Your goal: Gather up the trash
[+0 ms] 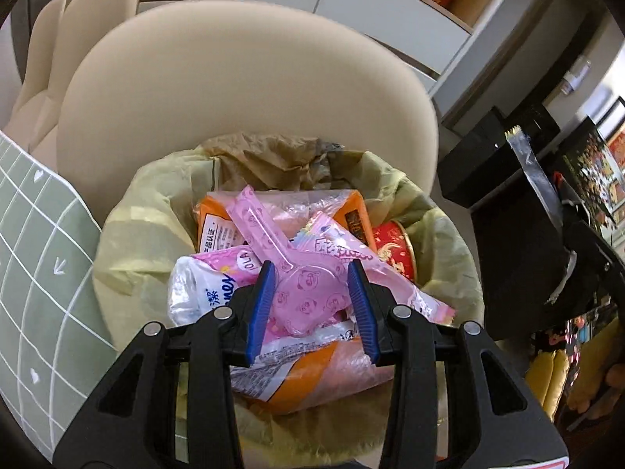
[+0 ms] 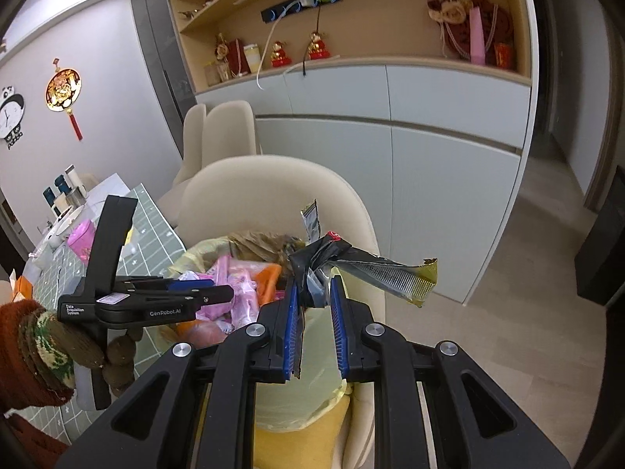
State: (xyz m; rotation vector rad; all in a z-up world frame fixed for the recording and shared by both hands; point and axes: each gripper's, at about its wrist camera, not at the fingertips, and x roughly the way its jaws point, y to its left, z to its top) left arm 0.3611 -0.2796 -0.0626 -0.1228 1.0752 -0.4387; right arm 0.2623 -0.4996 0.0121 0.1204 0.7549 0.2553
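Pink scoop (image 1: 308,293) sitting between my open left gripper (image 1: 308,281); right gripper (image 2: 315,293) clamping one black wrapper (image 2: 351,269), trailing toward 2 o'clock.

Glossy plastic wrappers (image 1: 312,293) fill a thin, crinkled, probably plastic bin liner (image 1: 129,234).

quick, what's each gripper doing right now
Left gripper: open around pink panda wrapper in the bin.
Right gripper: holding crumpled black wrapper.

Left gripper (image 1: 310,279) fingers flank a pink wrapper (image 1: 308,293) atop trash in the lined bin (image 1: 129,234).
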